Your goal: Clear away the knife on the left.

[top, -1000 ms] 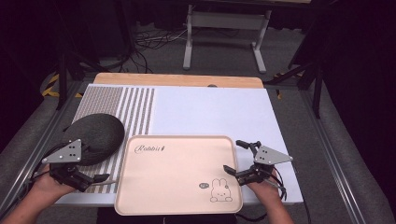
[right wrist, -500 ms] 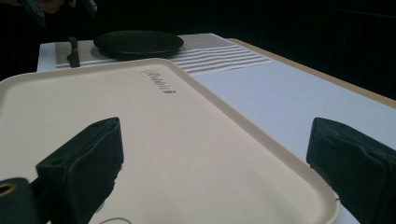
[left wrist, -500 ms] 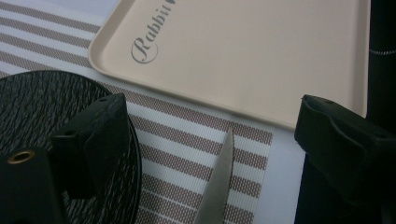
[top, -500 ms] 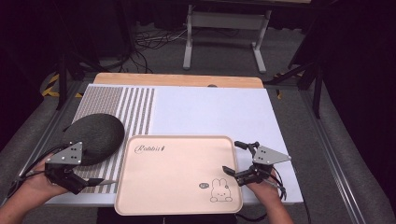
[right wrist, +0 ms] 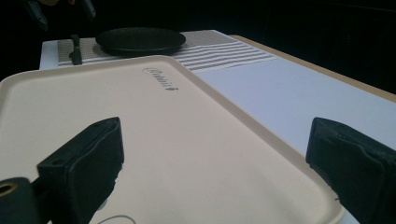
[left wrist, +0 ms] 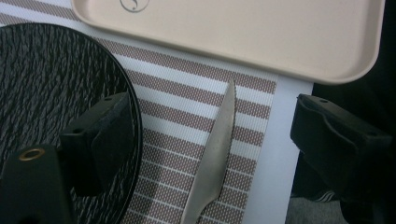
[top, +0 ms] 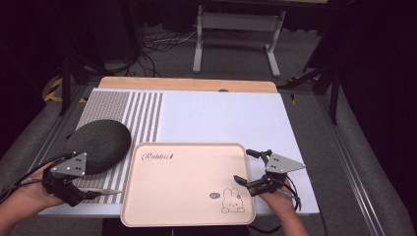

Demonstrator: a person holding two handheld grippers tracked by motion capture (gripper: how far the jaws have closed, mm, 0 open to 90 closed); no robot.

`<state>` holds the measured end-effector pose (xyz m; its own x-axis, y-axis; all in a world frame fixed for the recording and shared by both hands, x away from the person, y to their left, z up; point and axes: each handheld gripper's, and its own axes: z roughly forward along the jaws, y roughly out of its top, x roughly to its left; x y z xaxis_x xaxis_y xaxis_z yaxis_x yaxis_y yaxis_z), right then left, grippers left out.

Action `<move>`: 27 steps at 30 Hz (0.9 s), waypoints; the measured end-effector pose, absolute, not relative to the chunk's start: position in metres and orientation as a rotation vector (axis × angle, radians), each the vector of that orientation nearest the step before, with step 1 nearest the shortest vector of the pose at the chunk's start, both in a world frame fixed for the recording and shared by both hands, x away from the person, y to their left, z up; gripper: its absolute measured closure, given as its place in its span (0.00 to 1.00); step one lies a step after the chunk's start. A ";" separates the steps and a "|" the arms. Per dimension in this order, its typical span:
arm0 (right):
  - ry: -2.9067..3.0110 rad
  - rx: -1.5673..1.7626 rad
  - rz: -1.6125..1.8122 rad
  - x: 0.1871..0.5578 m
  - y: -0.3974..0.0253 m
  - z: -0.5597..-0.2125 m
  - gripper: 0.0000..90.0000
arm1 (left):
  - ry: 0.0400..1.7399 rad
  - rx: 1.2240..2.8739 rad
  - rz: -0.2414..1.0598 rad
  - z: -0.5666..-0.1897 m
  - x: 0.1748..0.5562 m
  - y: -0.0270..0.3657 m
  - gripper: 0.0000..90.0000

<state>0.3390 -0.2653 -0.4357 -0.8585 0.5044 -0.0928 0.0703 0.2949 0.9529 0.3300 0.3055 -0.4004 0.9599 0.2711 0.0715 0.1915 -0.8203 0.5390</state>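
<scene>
A silver serrated knife (left wrist: 215, 154) lies on the striped placemat (left wrist: 177, 116), blade tip toward the beige tray (left wrist: 243, 32); its handle end runs out of the frame's bottom. My left gripper (left wrist: 215, 112) is open, its jaws wide apart on either side of the knife without touching it. One jaw hangs over the rim of the black plate (left wrist: 46, 93). In the high view the left gripper (top: 81, 189) sits at the front left, the knife (top: 103, 191) just beyond it. My right gripper (top: 245, 167) is open astride the tray's (top: 187, 182) right edge.
The black plate (top: 98, 145) rests on the placemat (top: 142, 113) left of the tray. A white mat (top: 226, 118) covers the table behind the tray. In the right gripper view the tray (right wrist: 163, 121) spreads ahead, with the plate (right wrist: 140, 39) beyond it.
My left gripper has drawn back a little toward the near edge, and the knife now lies on the placemat ahead of it. The right gripper has barely moved.
</scene>
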 end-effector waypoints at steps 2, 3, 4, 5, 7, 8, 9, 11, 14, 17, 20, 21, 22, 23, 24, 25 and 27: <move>2.195 0.518 1.585 0.339 -0.265 -0.436 0.05 | 0.324 2.568 0.192 -0.401 0.330 0.306 0.16; 2.196 0.518 1.585 0.339 -0.265 -0.436 0.05 | 0.323 2.585 0.196 -0.401 0.330 0.307 0.16; 2.196 0.518 1.585 0.339 -0.265 -0.436 0.05 | 0.323 2.585 0.196 -0.401 0.330 0.307 0.16; 2.196 0.519 1.585 0.339 -0.265 -0.436 0.05 | 0.318 2.596 0.202 -0.401 0.330 0.307 0.16; 2.197 0.519 1.584 0.339 -0.265 -0.436 0.05 | 0.309 2.626 0.205 -0.401 0.329 0.307 0.16; 2.198 0.519 1.584 0.340 -0.265 -0.436 0.05 | 0.302 2.637 0.204 -0.401 0.328 0.306 0.16; 2.199 0.518 1.584 0.340 -0.264 -0.436 0.05 | 0.280 2.657 0.201 -0.401 0.327 0.306 0.16; 2.200 0.518 1.581 0.339 -0.264 -0.437 0.05 | 0.275 2.668 0.200 -0.401 0.327 0.306 0.16; 2.205 0.515 1.576 0.339 -0.264 -0.437 0.05 | 0.266 2.697 0.195 -0.403 0.327 0.307 0.17; 2.206 0.514 1.576 0.339 -0.264 -0.437 0.05 | 0.276 2.726 0.196 -0.404 0.328 0.311 0.17; 2.211 0.508 1.576 0.339 -0.263 -0.437 0.05 | 0.274 2.750 0.167 -0.407 0.330 0.316 0.21; 2.214 0.506 1.573 0.339 -0.262 -0.438 0.05 | 0.279 2.762 0.160 -0.408 0.330 0.318 0.21; 2.216 0.505 1.571 0.338 -0.262 -0.438 0.05 | 0.269 2.770 0.156 -0.408 0.330 0.319 0.21; 2.218 0.504 1.570 0.339 -0.262 -0.438 0.05 | 0.265 2.781 0.154 -0.409 0.330 0.321 0.21; 2.220 0.506 1.570 0.339 -0.262 -0.438 0.05 | 0.277 2.789 0.150 -0.410 0.330 0.322 0.21; 2.221 0.506 1.569 0.339 -0.262 -0.438 0.05 | 0.276 2.798 0.151 -0.410 0.330 0.324 0.21; 2.223 0.508 1.566 0.340 -0.261 -0.439 0.05 | 0.274 2.815 0.151 -0.412 0.332 0.327 0.22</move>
<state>0.3395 -0.2611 -0.4387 -0.8652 0.4926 -0.0939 0.0774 0.3162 0.9455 0.3317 0.3272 -0.4123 0.9762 0.2039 0.0743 0.1713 -0.9342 0.3129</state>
